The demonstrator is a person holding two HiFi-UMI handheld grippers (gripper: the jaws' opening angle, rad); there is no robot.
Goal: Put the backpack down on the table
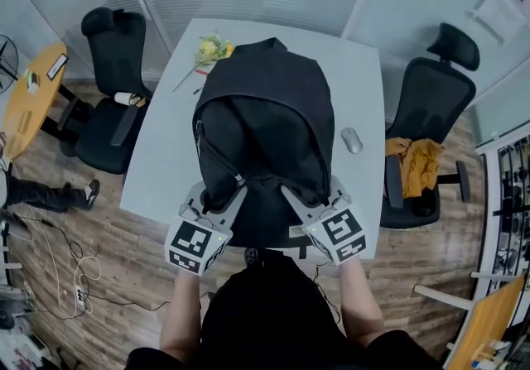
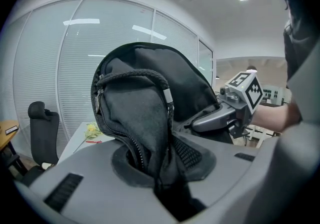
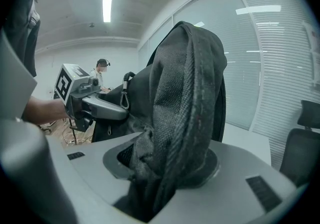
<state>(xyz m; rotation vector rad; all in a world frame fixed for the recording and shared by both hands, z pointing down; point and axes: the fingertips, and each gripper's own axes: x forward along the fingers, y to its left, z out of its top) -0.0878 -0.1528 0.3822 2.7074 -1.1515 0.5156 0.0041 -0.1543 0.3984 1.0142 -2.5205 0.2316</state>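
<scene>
A black backpack [image 1: 263, 124] hangs over the white table [image 1: 364, 87], its far end above the table's middle and its near end at the front edge. My left gripper [image 1: 234, 188] is shut on a zippered fold of the backpack [image 2: 145, 118] at its near left side. On the near right side my right gripper [image 1: 291, 192] is shut on a thick bunch of the backpack's fabric [image 3: 185, 118]. Each gripper view shows the cloth pinched between the jaws, with the other gripper beside it. Whether the bag's bottom touches the table is hidden.
A grey mouse [image 1: 352, 140] lies on the table right of the bag, and a yellow flower [image 1: 212, 49] lies at the far left. Black office chairs stand left [image 1: 112, 70] and right [image 1: 431, 112] of the table; the right one holds an orange cloth [image 1: 418, 163].
</scene>
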